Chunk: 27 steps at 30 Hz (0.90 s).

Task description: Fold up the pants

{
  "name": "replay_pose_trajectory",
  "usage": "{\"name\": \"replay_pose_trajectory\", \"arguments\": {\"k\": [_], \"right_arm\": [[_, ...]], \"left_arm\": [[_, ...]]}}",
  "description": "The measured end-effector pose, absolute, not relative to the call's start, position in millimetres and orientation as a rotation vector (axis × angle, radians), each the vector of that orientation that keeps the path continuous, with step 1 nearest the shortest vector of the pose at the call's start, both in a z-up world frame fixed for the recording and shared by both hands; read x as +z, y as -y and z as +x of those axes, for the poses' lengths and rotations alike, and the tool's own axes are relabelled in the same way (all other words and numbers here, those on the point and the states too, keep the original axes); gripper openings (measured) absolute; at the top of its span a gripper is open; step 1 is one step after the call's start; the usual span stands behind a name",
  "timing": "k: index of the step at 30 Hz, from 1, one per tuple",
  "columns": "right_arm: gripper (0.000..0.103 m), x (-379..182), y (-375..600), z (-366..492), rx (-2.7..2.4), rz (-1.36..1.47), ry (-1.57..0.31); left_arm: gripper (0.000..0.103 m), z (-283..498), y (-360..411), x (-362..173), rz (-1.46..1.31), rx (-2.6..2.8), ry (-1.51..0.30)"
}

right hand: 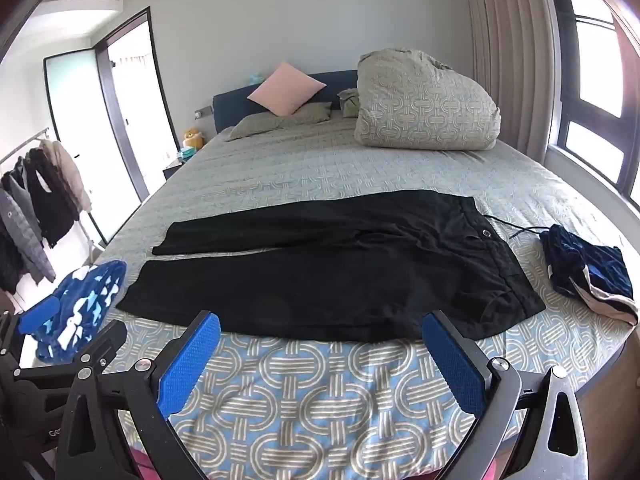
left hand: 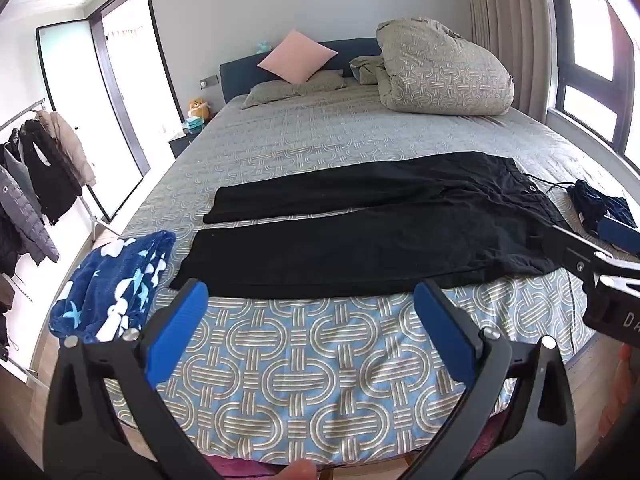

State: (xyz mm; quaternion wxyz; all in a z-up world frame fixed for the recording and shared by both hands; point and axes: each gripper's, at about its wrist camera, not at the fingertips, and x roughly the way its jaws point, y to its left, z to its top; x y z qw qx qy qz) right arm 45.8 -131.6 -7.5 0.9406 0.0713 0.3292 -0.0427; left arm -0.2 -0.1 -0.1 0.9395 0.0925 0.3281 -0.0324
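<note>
The pants (right hand: 332,268) are spread flat across mid-frame for folding; both the left gripper (left hand: 308,312) and right gripper (right hand: 320,356) are held spread wide at the lower edge, nothing pinched

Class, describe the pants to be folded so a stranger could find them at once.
Start at the bed with its patterned cover. Near its foot lie black pants, spread flat, legs pointing left, waistband right. Unlike the blue cloud-print blanket to their left and the dark blue garment to their right, they are plain black.
</note>
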Motion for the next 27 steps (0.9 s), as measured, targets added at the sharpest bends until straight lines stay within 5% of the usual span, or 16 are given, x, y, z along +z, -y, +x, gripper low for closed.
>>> {"name": "replay_pose_trajectory", "arguments": {"k": [27], "right_arm": [[0.103, -6.2, 132.5, 44.3, -0.090, 0.139, -0.660]], "left_arm": [[0.103, -2.0, -2.7, 0.2, 0.181, -0.072, -0.648]]}}
